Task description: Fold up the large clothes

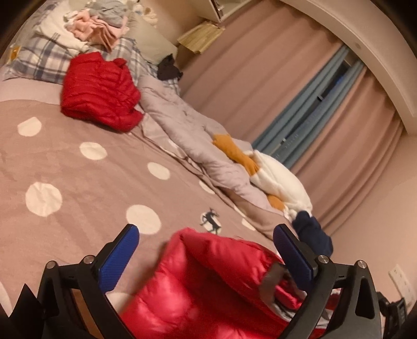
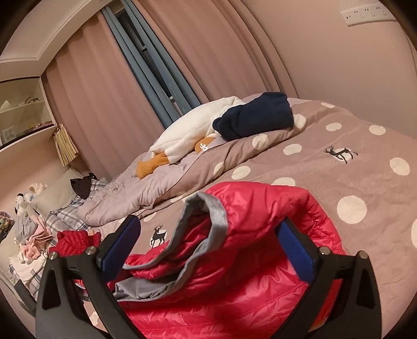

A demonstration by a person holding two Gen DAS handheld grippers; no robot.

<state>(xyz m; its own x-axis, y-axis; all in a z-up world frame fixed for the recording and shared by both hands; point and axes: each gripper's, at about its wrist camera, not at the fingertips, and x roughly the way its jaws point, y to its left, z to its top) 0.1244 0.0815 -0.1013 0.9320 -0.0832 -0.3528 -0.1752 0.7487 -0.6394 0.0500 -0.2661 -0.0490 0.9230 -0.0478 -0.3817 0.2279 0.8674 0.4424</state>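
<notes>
Both grippers, left [image 1: 206, 246] and right [image 2: 208, 240], stood with jaws wide, gripping nothing. Red jacket [image 2: 234, 260] lay bunched on bed [image 2: 365, 182] beneath them, grey lining exposed. Risk: slippery padded fabric springing open, fold undone, sleeve slipping out.

Two red puffer jackets lie on the bed [image 1: 78, 169]: one near jacket [image 2: 234, 273] and one far jacket [image 1: 100, 91]. One navy garment [image 2: 255, 117], one white fleece [image 2: 190, 130], one dark garment [image 1: 169, 69] and one pile of pink and grey clothes [image 1: 104, 23] lie there too. Two claws show: the left claw [image 1: 206, 260] and the right claw [image 2: 208, 250].
</notes>
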